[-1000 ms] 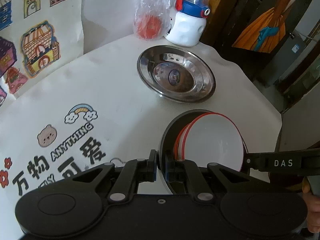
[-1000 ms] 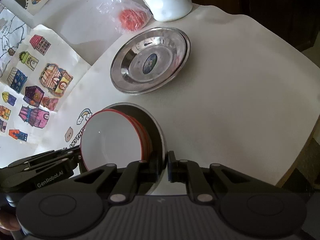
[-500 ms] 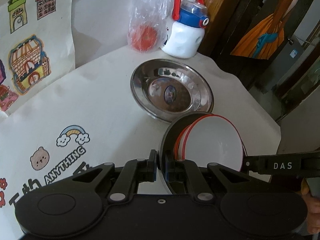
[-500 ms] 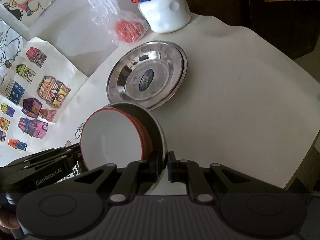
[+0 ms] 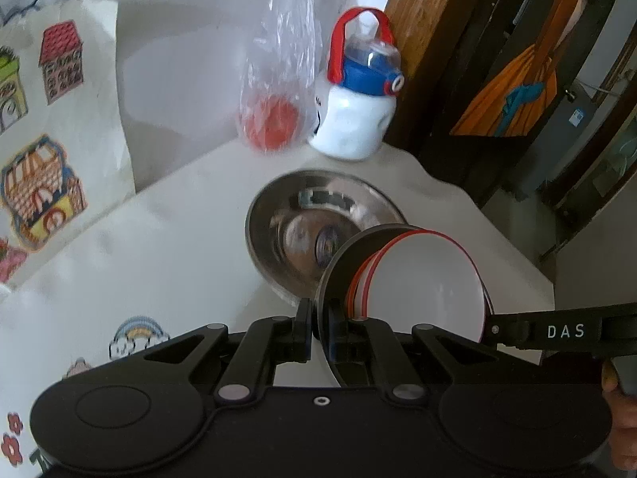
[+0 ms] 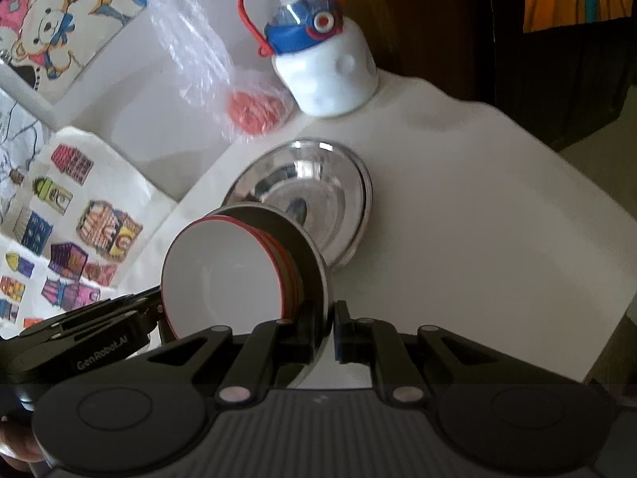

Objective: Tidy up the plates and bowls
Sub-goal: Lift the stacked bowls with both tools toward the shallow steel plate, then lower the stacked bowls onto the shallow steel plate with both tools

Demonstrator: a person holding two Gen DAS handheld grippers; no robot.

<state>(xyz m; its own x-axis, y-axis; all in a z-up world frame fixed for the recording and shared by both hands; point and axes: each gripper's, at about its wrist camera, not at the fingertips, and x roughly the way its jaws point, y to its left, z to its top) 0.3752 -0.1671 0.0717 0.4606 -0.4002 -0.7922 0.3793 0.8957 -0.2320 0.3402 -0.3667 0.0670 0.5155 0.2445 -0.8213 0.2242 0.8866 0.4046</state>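
Note:
A stack of white bowls with red rims [image 5: 422, 283] [image 6: 223, 275] sits in a steel plate [image 5: 332, 275] [image 6: 314, 263] that is held off the table between both grippers. My left gripper [image 5: 320, 326] is shut on the plate's near rim in its own view. My right gripper [image 6: 331, 330] is shut on the opposite rim. Each gripper's fingers show in the other's view, the right's [image 5: 517, 328] and the left's [image 6: 119, 318]. A second, empty steel plate [image 5: 294, 223] [image 6: 318, 187] lies on the white table just beyond the held stack.
A white bottle with a blue and red lid [image 5: 354, 119] [image 6: 322, 63] and a clear plastic bag with a red item [image 5: 270, 123] [image 6: 254, 111] stand at the table's far end. Printed paper with cartoon houses [image 5: 40, 191] covers the left. The table edge [image 6: 597, 358] drops off on the right.
Both grippers have carried the plate with the bowls up and toward the far end of the table. The held plate now overlaps the empty steel plate in both views.

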